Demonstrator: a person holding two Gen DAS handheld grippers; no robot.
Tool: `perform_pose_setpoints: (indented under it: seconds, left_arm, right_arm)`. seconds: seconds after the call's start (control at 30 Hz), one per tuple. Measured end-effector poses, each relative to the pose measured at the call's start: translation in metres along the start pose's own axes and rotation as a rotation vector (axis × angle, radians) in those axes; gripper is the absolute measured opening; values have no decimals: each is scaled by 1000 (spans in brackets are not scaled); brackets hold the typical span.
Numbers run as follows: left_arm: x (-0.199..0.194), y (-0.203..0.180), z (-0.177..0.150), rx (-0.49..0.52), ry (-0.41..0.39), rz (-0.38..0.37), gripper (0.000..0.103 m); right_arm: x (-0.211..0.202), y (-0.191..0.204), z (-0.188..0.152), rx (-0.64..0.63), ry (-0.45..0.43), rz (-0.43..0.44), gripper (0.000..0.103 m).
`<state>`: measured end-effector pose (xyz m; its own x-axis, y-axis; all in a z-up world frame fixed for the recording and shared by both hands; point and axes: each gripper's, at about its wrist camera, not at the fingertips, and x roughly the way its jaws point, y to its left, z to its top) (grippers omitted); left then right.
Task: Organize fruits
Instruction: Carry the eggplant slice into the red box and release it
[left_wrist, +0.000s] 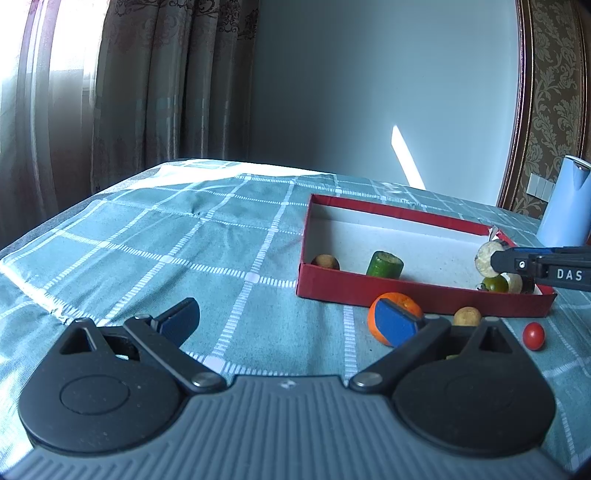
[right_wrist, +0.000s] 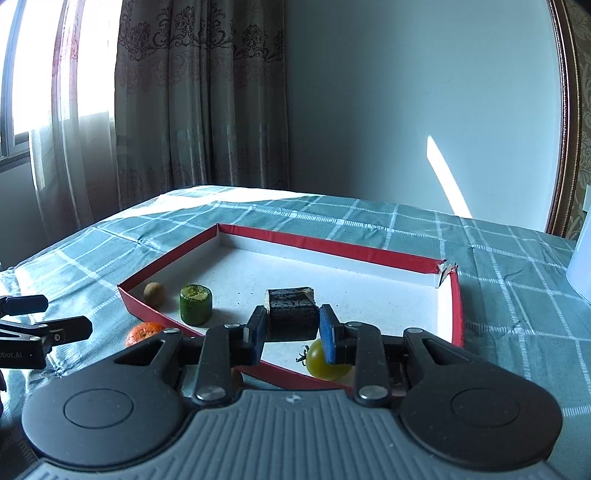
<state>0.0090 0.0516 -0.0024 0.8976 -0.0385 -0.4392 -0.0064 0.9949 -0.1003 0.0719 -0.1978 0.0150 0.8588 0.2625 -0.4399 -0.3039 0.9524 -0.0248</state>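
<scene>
A red box (left_wrist: 406, 290) with a white floor lies on the checked cloth; it also shows in the right wrist view (right_wrist: 162, 319). In it are a brown round fruit (left_wrist: 325, 261), a green cucumber piece (left_wrist: 384, 264) and a green tomato (right_wrist: 320, 360). My right gripper (right_wrist: 293, 328) is shut on a dark-skinned fruit chunk (right_wrist: 291, 308) held over the box's near right corner; the chunk's pale face shows in the left wrist view (left_wrist: 487, 254). My left gripper (left_wrist: 288, 321) is open and empty, low over the cloth. An orange (left_wrist: 400, 304), a tan round fruit (left_wrist: 467, 316) and a red cherry tomato (left_wrist: 533, 335) lie outside the box.
A pale blue container (left_wrist: 565, 210) stands at the table's far right. Curtains and a window are at the left, a plain wall behind. The table's left edge (left_wrist: 55, 218) drops off near the curtains.
</scene>
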Motion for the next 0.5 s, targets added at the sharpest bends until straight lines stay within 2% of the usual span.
perform_pose_setpoints:
  seconds: [0.17, 0.3, 0.5]
  left_arm:
    - [0, 0, 0, 2, 4, -6, 101]
    - [1, -1, 0, 4, 10, -9, 101]
    - [2, -2, 0, 5, 16, 0, 101]
  right_arm:
    - [16, 1, -7, -3, 36, -2, 30]
    - [13, -3, -8, 13, 25, -3, 32]
    - [-23, -23, -15, 94, -62, -10, 32]
